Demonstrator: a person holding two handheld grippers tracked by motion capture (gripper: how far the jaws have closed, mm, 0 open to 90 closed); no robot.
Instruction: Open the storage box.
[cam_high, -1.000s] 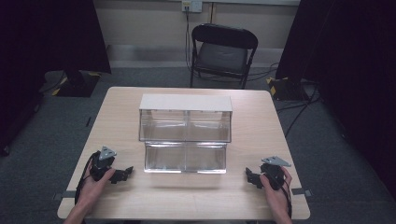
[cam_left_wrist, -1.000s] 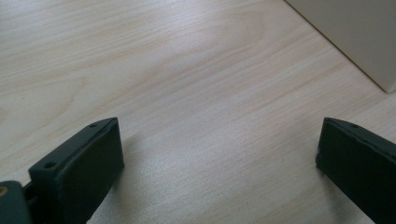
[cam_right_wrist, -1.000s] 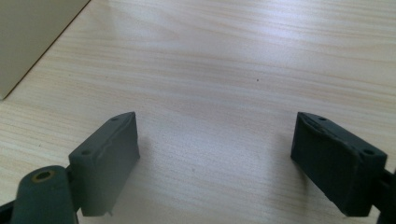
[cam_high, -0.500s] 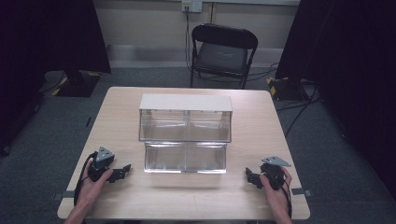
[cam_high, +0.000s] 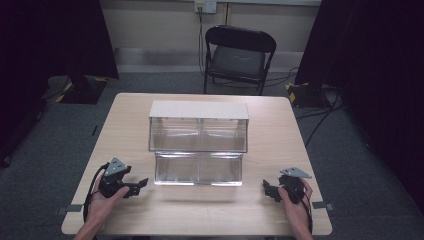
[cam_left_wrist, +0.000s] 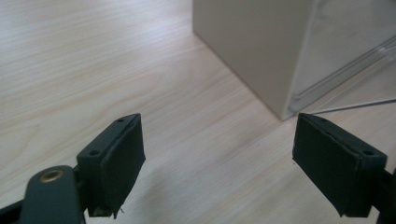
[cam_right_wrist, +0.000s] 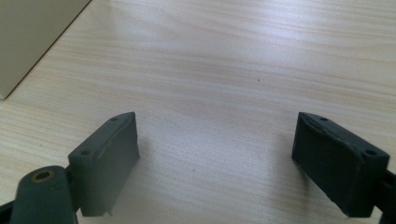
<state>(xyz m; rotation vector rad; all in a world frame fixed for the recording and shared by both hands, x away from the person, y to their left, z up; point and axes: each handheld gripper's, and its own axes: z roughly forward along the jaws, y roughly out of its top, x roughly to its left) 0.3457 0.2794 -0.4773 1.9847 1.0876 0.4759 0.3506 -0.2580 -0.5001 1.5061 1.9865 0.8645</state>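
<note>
From the high view, a clear two-step box (cam_high: 198, 147) is sitting in the middle of the table (cam_high: 280, 215). The left gripper (cam_high: 140, 185) is resting near its front left corner, and the right gripper (cam_high: 266, 188) is lying near its front right corner.

In the left gripper view, the left gripper (cam_left_wrist: 217, 163) is gaping wide, holding nothing, with the box (cam_left_wrist: 261, 51) just ahead.

In the right gripper view, the right gripper (cam_right_wrist: 215, 161) is also spread wide over bare wood, gripping nothing.

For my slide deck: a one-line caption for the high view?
Two hand-held tongs, left and right, rest open either side of a clear two-tier bin on a wooden table.
</note>
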